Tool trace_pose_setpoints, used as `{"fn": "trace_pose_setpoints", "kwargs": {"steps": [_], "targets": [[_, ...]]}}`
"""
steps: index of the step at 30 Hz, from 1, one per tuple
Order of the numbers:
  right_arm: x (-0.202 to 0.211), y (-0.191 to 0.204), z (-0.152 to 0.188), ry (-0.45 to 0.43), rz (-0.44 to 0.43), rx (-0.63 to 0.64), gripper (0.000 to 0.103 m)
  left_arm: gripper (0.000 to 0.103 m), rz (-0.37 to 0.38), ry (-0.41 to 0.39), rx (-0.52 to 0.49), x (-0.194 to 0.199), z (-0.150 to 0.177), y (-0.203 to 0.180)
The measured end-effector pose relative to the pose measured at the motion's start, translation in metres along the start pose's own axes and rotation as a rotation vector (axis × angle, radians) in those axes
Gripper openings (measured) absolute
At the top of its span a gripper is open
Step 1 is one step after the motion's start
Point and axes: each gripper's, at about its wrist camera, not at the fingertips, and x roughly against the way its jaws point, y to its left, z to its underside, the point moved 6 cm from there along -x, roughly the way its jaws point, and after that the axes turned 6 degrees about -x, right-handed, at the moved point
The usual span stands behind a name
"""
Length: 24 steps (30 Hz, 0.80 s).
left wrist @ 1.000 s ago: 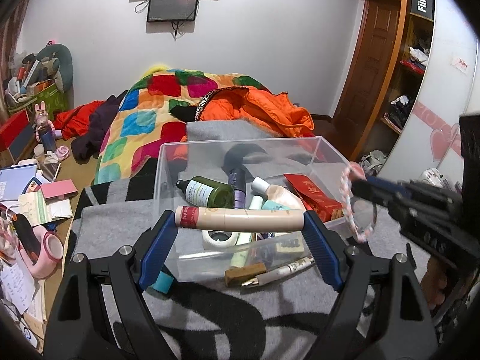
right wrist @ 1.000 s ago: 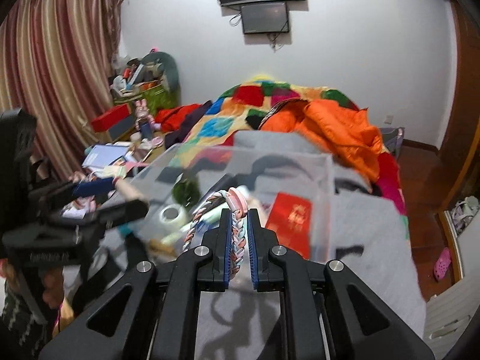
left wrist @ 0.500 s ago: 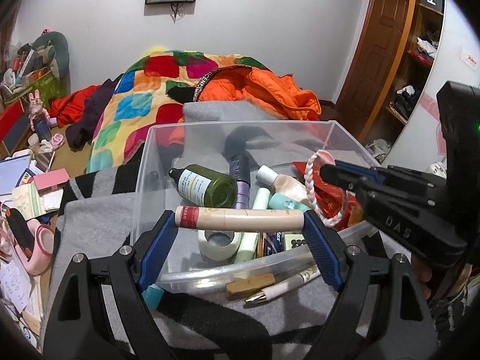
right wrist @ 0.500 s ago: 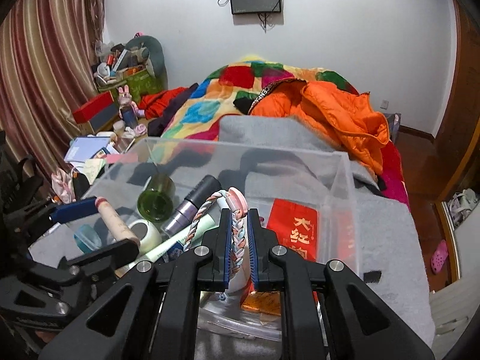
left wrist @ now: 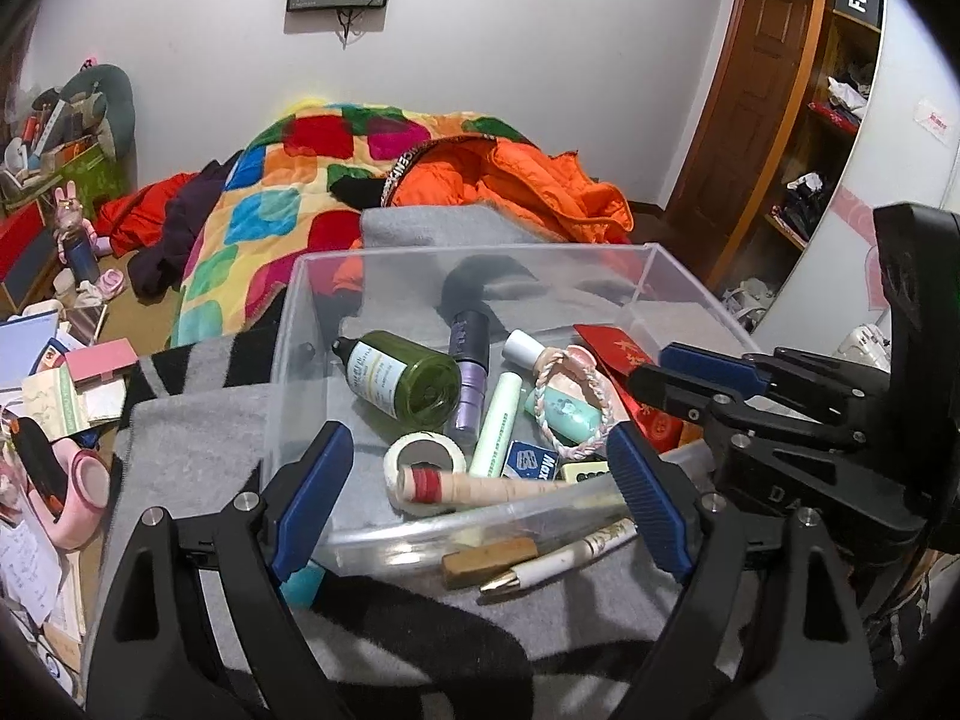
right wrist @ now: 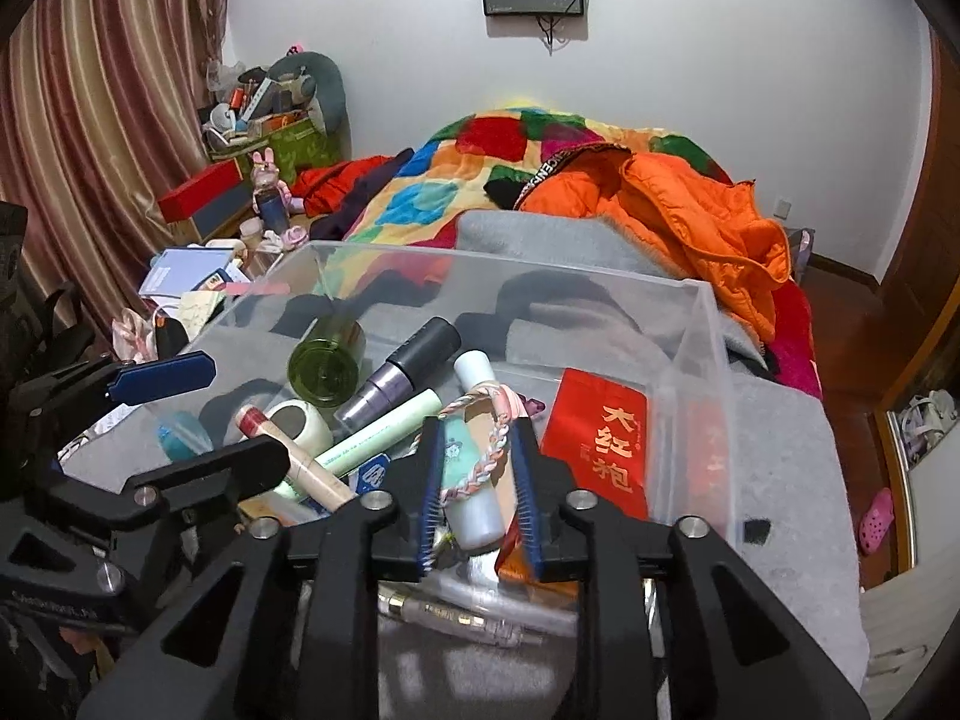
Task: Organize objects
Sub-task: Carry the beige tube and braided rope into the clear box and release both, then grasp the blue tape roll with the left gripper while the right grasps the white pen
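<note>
**Grippers: black frames, blue pads**

Left gripper (left wrist: 480, 492) had matte black plastic arms with triangular cutouts, a silver screw (left wrist: 246, 501) at each joint, and ribbed blue pads (left wrist: 312, 498) on both fingers. Seen from the right wrist view, its body carried faint embossed lettering, unreadable. Right gripper (right wrist: 477, 498) was the same build: black angular frame, round silver screws (right wrist: 377, 501), blue finely ribbed pads (right wrist: 528, 498). From the left wrist view its side showed embossed letters "DA", rest unclear, plus a tall black housing (left wrist: 918, 312) with a small green light. Bit of patterned sleeve (left wrist: 900, 618) visible at lower right.
</note>
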Motion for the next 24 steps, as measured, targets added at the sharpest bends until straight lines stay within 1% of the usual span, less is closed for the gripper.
{"fn": "trace_pose_setpoints", "kwargs": {"steps": [2,5,8,10,13,15,17,18,21,24], "targets": [[0.009,0.0,0.001,-0.017,-0.005,-0.002,0.031,0.092,0.001,-0.023,0.006,0.011,-0.003,0.003],[0.023,0.0,0.001,-0.043,-0.01,-0.005,0.039,0.094,-0.007,-0.055,0.015,0.026,-0.008,0.01],[0.038,0.003,0.002,-0.068,-0.029,-0.004,0.045,0.096,-0.028,-0.075,0.02,0.038,-0.01,0.02],[0.048,0.008,0.006,-0.083,-0.034,0.013,0.047,0.096,-0.051,-0.074,0.02,0.044,-0.006,0.029],[0.057,0.015,0.014,-0.085,-0.047,0.043,0.051,0.096,-0.071,-0.043,0.024,0.045,0.008,0.042],[0.058,0.019,0.022,-0.076,-0.049,0.063,0.053,0.096,-0.066,-0.008,0.035,0.042,0.022,0.048],[0.056,0.024,0.031,-0.057,-0.047,0.086,0.053,0.096,-0.072,0.035,0.042,0.035,0.038,0.054],[0.054,0.025,0.036,-0.046,-0.046,0.096,0.053,0.096,-0.089,0.06,0.038,0.03,0.047,0.058],[0.045,0.029,0.05,-0.007,-0.049,0.121,0.053,0.096,-0.126,0.097,0.034,0.023,0.064,0.068],[0.033,0.032,0.062,0.031,-0.046,0.148,0.053,0.096,-0.142,0.108,0.045,0.017,0.071,0.077]]}}
